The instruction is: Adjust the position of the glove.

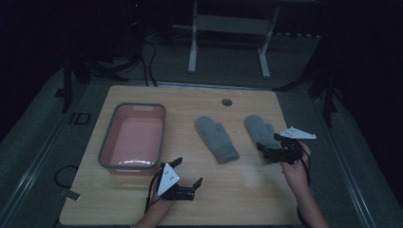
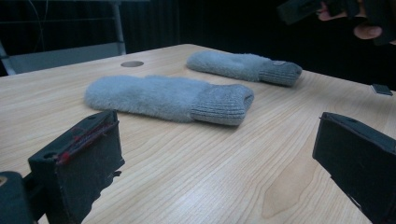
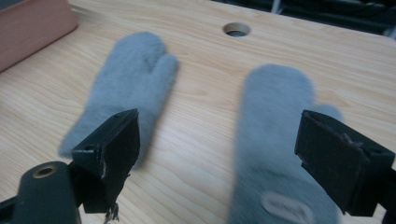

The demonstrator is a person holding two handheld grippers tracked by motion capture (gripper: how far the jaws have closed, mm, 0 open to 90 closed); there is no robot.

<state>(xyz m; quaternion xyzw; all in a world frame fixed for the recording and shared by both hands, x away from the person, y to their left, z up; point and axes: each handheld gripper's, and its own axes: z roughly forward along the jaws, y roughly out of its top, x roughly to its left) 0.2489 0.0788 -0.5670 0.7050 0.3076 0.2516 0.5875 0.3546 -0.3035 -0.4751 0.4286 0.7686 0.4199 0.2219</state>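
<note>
Pale wood table (image 1: 247, 190), dark room; grey mittens (image 1: 216, 138) flat; left gripper (image 1: 189, 172), right gripper (image 1: 266, 143) jaws spread, empty.

The two grey mittens, the left one (image 1: 216, 138) and the right one (image 1: 260, 130), are fuzzy, matt fleece-like cloth with ribbed knit cuffs. The pale wooden table top (image 1: 237, 190) is smooth, with visible grain and a faint sheen. The pink tub with a grey rim (image 1: 133, 137), far left, looks like smooth, slightly glossy plastic. The gripper jaws look matt black, with scuffed, rough edges.
</note>
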